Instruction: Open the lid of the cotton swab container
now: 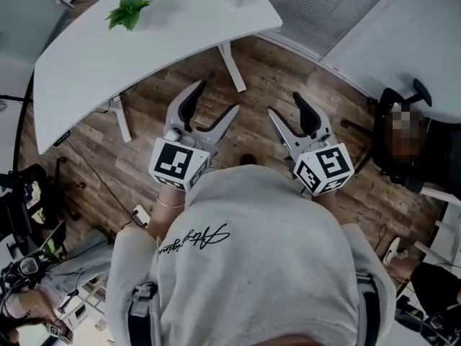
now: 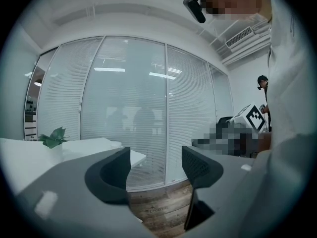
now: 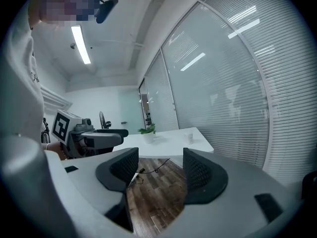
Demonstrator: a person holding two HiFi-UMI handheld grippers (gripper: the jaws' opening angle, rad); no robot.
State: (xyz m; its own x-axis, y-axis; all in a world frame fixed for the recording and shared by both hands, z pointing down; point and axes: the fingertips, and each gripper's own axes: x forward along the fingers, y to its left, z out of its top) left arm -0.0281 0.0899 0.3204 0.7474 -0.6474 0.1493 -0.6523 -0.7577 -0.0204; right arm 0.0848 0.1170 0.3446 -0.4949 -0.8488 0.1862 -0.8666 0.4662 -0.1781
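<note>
Cotton swab container (image 3: 189, 137), seemingly that small pale tub on the white curved counter (image 1: 108, 56), well apart, lid untouched. Nothing done yet. Gaping and empty: left hand-held gripper (image 1: 216, 98), right hand-held gripper (image 1: 284, 103).

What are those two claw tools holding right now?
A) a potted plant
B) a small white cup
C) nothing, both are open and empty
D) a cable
C: the left gripper and the right gripper each have their jaws apart with nothing between them, only the wooden floor beyond.
</note>
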